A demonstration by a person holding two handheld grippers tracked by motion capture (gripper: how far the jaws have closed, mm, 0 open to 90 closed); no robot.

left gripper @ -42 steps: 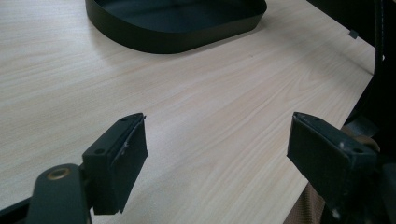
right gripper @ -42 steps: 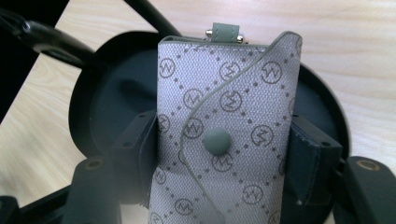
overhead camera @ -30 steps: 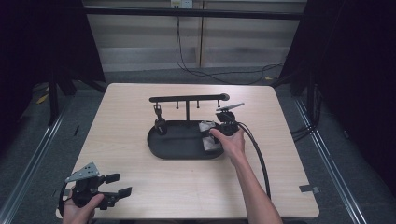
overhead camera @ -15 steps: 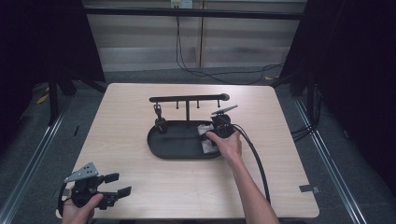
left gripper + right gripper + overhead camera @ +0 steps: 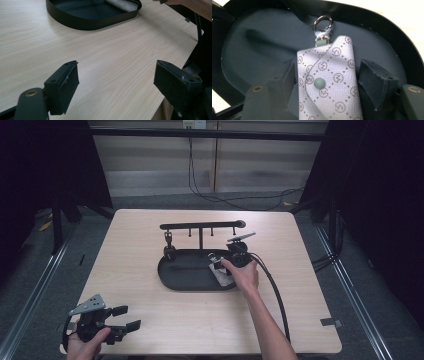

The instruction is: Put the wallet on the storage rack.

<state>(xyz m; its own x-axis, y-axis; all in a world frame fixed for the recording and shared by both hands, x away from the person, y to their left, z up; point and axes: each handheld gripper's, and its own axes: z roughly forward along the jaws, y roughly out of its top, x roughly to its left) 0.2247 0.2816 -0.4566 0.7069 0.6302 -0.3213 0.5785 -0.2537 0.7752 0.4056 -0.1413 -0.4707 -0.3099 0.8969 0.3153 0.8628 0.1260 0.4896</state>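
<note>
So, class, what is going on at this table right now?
A person works with a gripper in each hand. The right gripper is down in the black oval tray, its jaws just opening around a grey patterned key pouch with a snap button and a metal ring. The pouch lies flat in the tray, and the pads stand a little clear of its sides. Behind the tray stands a black hanger bar. The left gripper rests open at the near left corner of the wooden table, holding nothing.

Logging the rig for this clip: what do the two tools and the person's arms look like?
Both tools are black with blocky black pads. The left tool and right tool each carry a grey three-cornered plate. A thick black cable trails from the right one. Forearms are bare, no sleeves.
</note>
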